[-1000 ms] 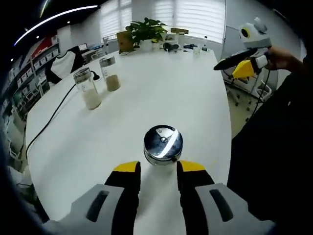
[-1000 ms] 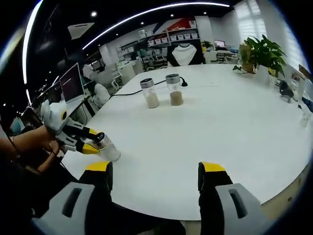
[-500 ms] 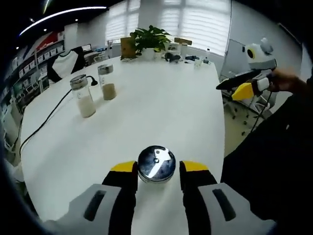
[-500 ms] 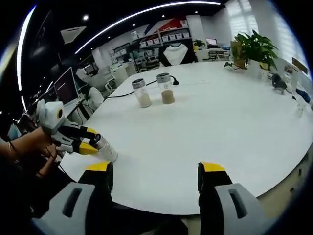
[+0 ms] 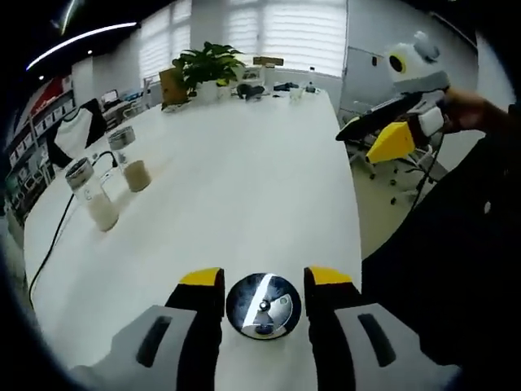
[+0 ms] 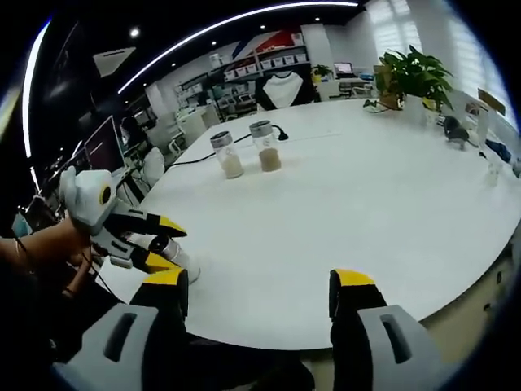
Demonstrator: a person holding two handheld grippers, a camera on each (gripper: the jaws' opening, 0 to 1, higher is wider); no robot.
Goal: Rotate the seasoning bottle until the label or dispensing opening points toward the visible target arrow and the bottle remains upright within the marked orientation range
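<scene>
Three bottles are counted on the white tabletop [image 5: 244,163]: one seasoning bottle [image 5: 263,305] near the edge and two glass jars [image 5: 102,183] with metal lids, standing side by side well apart from it. One potted plant [image 5: 203,65] is seen at the far end, and one black cable [image 5: 49,244] runs past the jars.

In the left gripper view, the seasoning bottle is seen from above, its shiny round cap between the two yellow-tipped jaws of the left tongs [image 5: 262,281]. The jaws are spread on both sides of the cap; whether they touch it cannot be told. The right tongs [image 5: 383,134] are held in the air by a hand, beyond the tabletop edge, well apart from the bottle.

In the right gripper view, the side of the seasoning bottle [image 6: 173,254] is shown, standing upright, with the left tongs [image 6: 163,244] around its top. The right tongs [image 6: 259,289] are spread wide with nothing between them. Shelves [image 6: 277,61] and a monitor [image 6: 102,147] are shown there, while window blinds [image 5: 277,28] are shown in the left gripper view.
</scene>
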